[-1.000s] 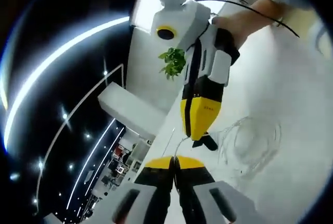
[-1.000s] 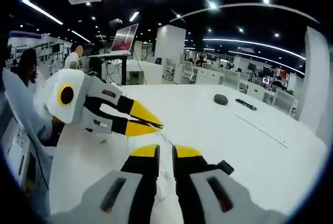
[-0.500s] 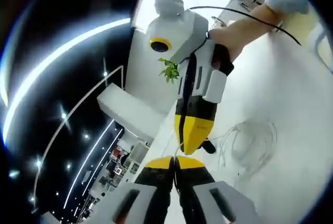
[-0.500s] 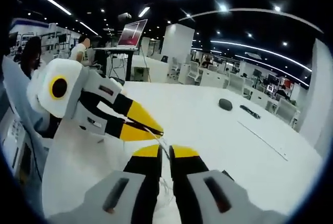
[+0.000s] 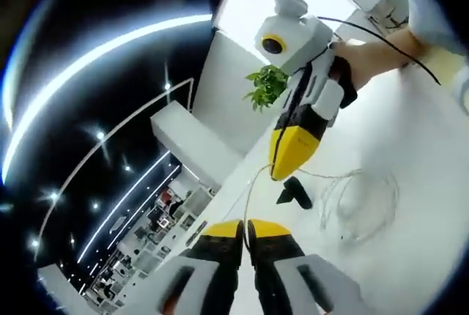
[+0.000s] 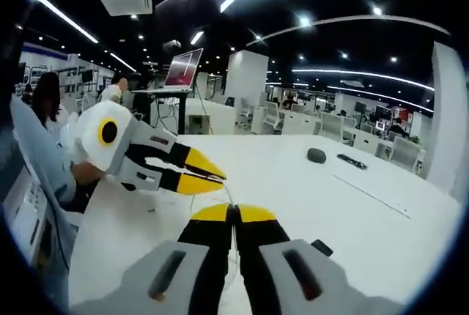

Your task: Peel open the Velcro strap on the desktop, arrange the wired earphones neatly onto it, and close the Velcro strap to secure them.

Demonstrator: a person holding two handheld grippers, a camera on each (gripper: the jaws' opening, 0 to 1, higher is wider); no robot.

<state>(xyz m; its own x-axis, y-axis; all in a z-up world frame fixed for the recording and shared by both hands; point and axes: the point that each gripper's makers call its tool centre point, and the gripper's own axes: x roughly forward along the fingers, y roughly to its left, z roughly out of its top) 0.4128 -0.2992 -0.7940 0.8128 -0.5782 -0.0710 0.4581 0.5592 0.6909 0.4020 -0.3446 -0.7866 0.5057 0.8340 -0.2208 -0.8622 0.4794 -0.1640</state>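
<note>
The wired earphones point(image 5: 359, 199) lie as a loose coil of thin pale wire on the white desktop point(image 5: 410, 183). One strand rises from the coil to the right gripper point(image 5: 277, 176), whose yellow jaws are shut on it, then runs down into my left gripper point(image 5: 245, 225), also shut on it. The black Velcro strap point(image 5: 293, 192) lies on the desk just beside the right gripper's tip. In the right gripper view the right gripper point(image 6: 234, 212) is shut, the left gripper point(image 6: 216, 177) points in from the left, and the wire point(image 6: 230, 196) runs between them. The Velcro strap point(image 6: 320, 247) peeks out at lower right.
A green plant point(image 5: 267, 84) stands beyond the desk edge. A dark mouse point(image 6: 316, 155) and a dark bar point(image 6: 348, 160) lie far across the white desk. A laptop point(image 6: 185, 57) sits on a raised stand at the back, and a person's sleeve point(image 6: 37, 176) fills the left.
The right gripper's jaws have gone from slightly apart to shut on the wire. The two grippers have drawn apart, and a strand now stretches between them.
</note>
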